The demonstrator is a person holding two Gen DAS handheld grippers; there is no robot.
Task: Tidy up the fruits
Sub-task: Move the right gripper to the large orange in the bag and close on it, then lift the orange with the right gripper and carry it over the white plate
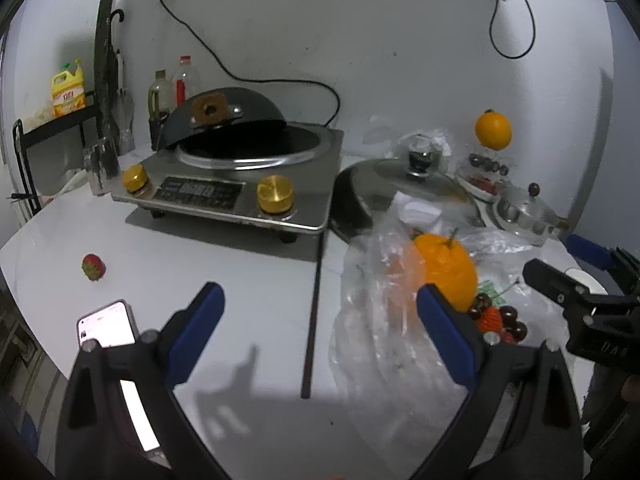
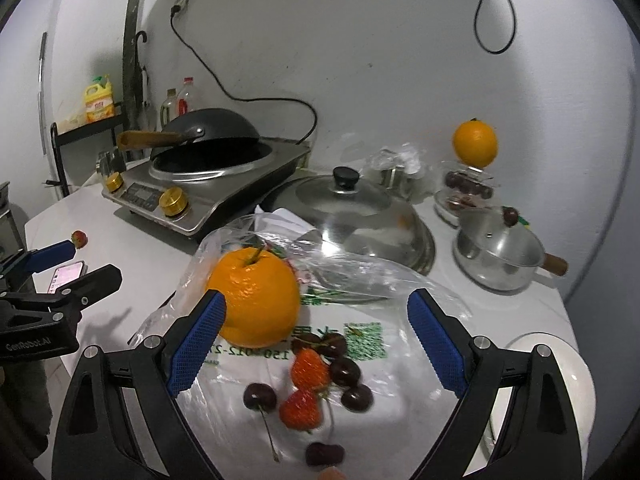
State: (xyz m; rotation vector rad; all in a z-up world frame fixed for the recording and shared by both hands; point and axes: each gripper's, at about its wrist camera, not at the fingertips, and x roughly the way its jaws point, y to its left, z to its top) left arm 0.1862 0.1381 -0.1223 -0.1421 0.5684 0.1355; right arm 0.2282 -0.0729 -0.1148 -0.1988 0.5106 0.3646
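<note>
A large orange [image 2: 256, 296] lies on a plastic bag [image 2: 352, 344] with two strawberries [image 2: 308, 368] and several dark cherries [image 2: 344, 372]. My right gripper [image 2: 316, 320] is open above them, its left finger beside the orange. The orange [image 1: 446, 268] also shows in the left wrist view. My left gripper [image 1: 320, 308] is open and empty over the white table, left of the bag [image 1: 380, 320]. A lone strawberry [image 1: 94, 267] lies at the far left. A second orange [image 2: 475, 143] tops a tiered clear stand [image 2: 466, 192] holding cherries.
An induction cooker with a wok [image 1: 240, 152] stands at the back. A pan with a glass lid [image 2: 352, 208] and a small steel pot [image 2: 500, 248] sit behind the bag. A phone [image 1: 106, 322] lies at the left edge. A white bowl [image 2: 560, 380] is at the right.
</note>
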